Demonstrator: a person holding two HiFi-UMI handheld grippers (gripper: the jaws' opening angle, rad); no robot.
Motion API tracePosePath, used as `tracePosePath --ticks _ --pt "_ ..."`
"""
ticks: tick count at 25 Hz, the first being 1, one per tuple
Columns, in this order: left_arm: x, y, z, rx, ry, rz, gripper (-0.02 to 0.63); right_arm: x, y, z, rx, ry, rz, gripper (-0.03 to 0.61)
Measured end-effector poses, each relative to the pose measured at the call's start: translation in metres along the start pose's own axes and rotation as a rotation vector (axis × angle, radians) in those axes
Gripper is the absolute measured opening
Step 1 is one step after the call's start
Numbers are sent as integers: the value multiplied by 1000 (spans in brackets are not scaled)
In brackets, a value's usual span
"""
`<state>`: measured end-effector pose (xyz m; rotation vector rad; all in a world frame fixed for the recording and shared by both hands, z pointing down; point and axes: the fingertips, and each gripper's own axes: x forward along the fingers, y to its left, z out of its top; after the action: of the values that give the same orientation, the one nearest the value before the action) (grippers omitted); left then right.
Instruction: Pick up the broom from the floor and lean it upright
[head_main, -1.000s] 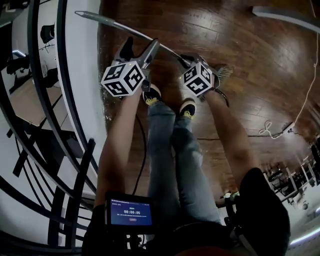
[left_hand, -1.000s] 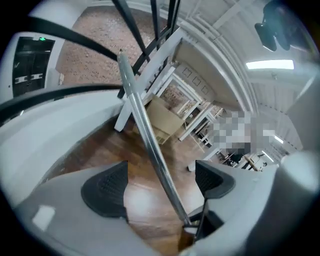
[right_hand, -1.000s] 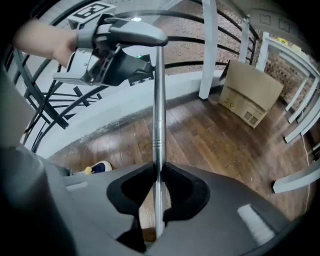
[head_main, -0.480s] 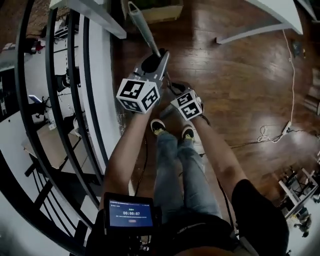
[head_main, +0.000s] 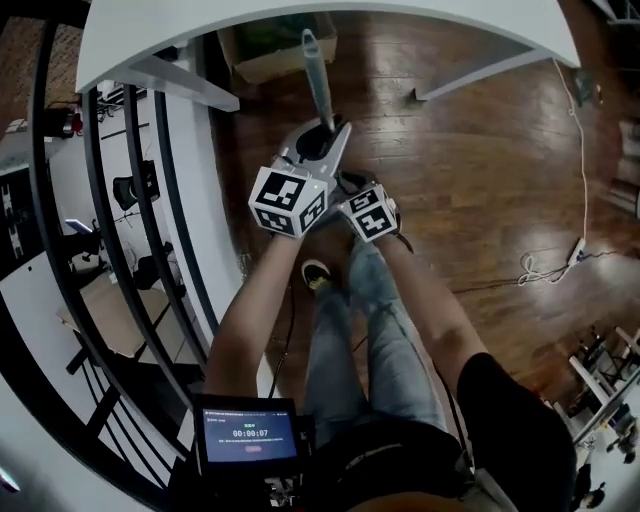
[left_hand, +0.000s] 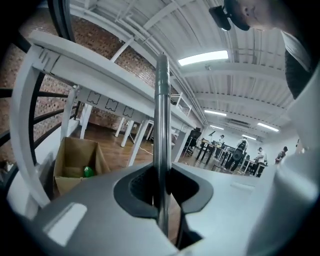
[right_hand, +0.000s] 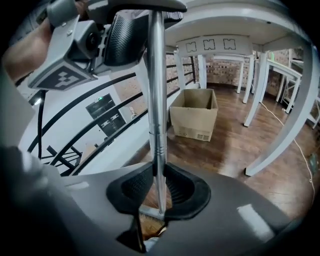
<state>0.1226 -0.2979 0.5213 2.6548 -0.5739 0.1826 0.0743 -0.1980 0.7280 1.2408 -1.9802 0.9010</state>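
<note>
The broom's silver metal handle (head_main: 316, 75) stands nearly upright in front of me. My left gripper (head_main: 325, 135) is shut on the handle high up; in the left gripper view the pole (left_hand: 161, 115) runs straight through the dark pads (left_hand: 131, 186). Just below it, my right gripper (head_main: 362, 208) is shut on the same handle (right_hand: 156, 100) near a ribbed joint. In the right gripper view the left gripper (right_hand: 125, 35) shows above on the pole, and a bit of the straw-coloured broom head (right_hand: 150, 227) shows below the jaws.
A cardboard box (head_main: 275, 45) with a green thing inside (left_hand: 88, 171) stands under a white table (head_main: 300, 20) ahead. A black railing (head_main: 120, 220) runs along the left. A white cable (head_main: 578, 150) lies on the wood floor at right. My legs and a shoe (head_main: 318, 275) are beneath the grippers.
The handle has swung from slanting low over the floor to nearly upright. Both grippers have risen with it and now sit close together, the left above the right.
</note>
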Motion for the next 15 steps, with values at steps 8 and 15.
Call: tracePosePath --ticks 8,15 --pt "39 11 -39 59 103 -6 63 40 -22 -14 26 86 83 81" --pt "67 37 -36 76 96 27 63 62 -47 2 38 54 101 83"
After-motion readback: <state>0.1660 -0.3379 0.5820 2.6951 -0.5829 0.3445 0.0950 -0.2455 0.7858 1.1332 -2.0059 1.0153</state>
